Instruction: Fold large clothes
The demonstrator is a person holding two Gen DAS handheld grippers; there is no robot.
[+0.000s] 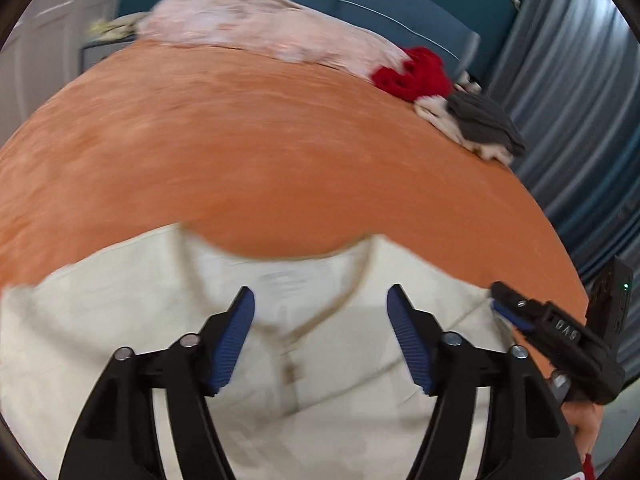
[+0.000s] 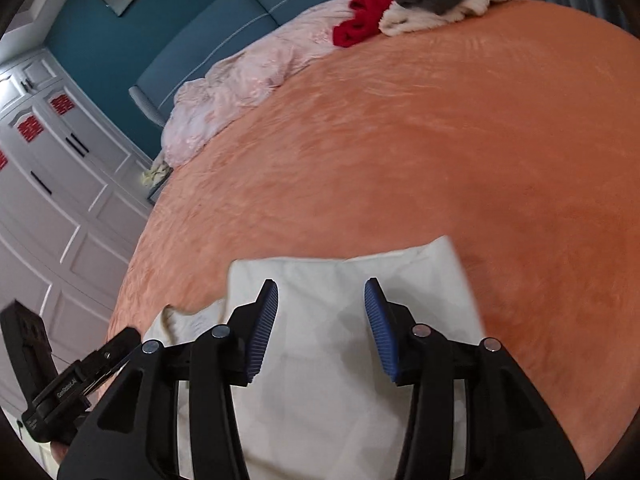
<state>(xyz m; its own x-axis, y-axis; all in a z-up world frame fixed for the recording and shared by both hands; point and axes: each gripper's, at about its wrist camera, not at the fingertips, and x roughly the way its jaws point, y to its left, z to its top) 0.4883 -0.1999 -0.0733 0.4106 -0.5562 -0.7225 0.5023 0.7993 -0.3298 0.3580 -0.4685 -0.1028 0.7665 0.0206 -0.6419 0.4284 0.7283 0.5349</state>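
Left wrist view: hovering over the cream shirt [image 1: 320, 360], which is lying flat along the near edge of the bed [image 1: 280, 160], collar opening facing the far side. Left gripper [image 1: 320, 320] standing with fingers [image 1: 236, 336] spread apart, nothing between them, cloth visible below the gap; probably just let go so the garment can settle flat. Right gripper [image 1: 516, 312] reaching in near the shirt's right shoulder, at the right edge of the bed; too blurred and side-on to tell there how its fingers stand. Lying well apart at the far right corner of the bed: a red garment [image 1: 412, 72] and a grey one [image 1: 484, 124] over pale cloth, likely waiting their turn. Pink bedding [image 1: 260, 28] bunched along the far edge, out of the working area.

Right wrist view: looking down on a folded panel of the same shirt [image 2: 328, 352], its corner squared off toward the middle of the bed. Right gripper [image 2: 320, 328] with fingers [image 2: 262, 332] parted, gripping nothing, pads clear of the cloth. Left gripper [image 2: 124, 344] showing at the lower left beside the shirt's rumpled edge. Judging the fold as partly made, with both tools released to take a fresh hold.
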